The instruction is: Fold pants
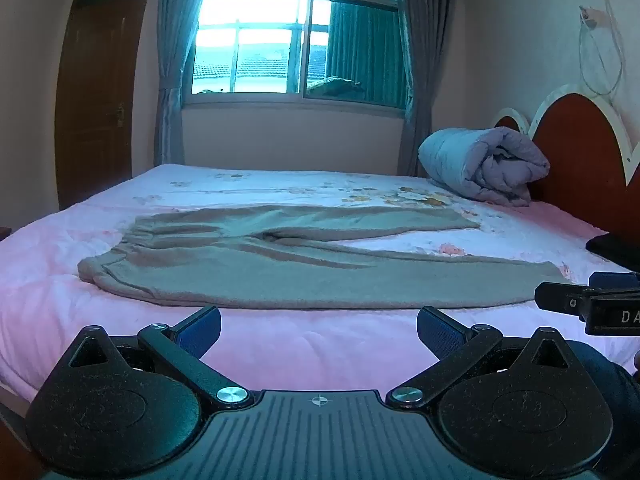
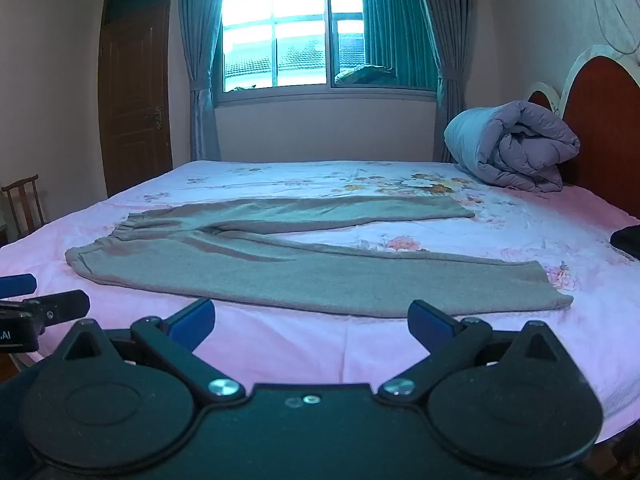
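Grey-brown pants [image 1: 288, 264] lie flat on the pink floral bed [image 1: 280, 344], waistband to the left, both legs stretched to the right and spread apart. They also show in the right wrist view [image 2: 304, 268]. My left gripper [image 1: 318, 330] is open and empty, just short of the near leg's front edge. My right gripper [image 2: 310, 320] is open and empty, close to the near leg's front edge toward its cuff end. The right gripper's finger shows at the right edge of the left wrist view [image 1: 568, 300]; the left gripper's finger shows at the left edge of the right wrist view [image 2: 52, 306].
A rolled grey-blue quilt [image 2: 516, 146] lies at the red headboard [image 2: 600, 128] on the far right. A dark folded item [image 2: 628, 240] sits at the bed's right edge. A wooden chair [image 2: 24, 204] and a door [image 2: 134, 96] are at left, a window behind.
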The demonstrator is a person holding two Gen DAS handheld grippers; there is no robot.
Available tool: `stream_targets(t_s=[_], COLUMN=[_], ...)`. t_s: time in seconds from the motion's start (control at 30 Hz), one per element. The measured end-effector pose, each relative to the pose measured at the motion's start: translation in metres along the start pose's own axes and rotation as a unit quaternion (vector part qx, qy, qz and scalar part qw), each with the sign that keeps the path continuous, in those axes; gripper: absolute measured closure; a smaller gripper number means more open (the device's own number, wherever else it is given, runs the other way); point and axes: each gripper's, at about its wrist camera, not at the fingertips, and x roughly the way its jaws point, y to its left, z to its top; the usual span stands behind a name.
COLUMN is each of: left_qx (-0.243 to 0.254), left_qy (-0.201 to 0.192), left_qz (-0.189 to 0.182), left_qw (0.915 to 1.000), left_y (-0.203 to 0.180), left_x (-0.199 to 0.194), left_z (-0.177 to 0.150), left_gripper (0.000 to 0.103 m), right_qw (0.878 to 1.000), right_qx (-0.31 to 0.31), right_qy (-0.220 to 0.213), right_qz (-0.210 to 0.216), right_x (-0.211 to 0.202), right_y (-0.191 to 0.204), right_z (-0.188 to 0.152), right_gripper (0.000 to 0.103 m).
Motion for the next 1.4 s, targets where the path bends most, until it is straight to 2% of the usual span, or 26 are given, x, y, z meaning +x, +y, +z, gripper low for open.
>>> stream_targets(t_s=[1.4], left_qx=[0.005], left_qy=[0.007], left_qz=[-0.002], left_qw=[1.0], left_y=[0.0], left_x=[0.0034], left_z=[-0.0017], left_gripper=[0.0], right_qw=[1.0], right_qx=[0.001], right_qy=[0.002], right_qz=[0.0], right_x=[0.002], right_y=[-0.0023], right_z=[-0.0011], right_gripper=[0.006])
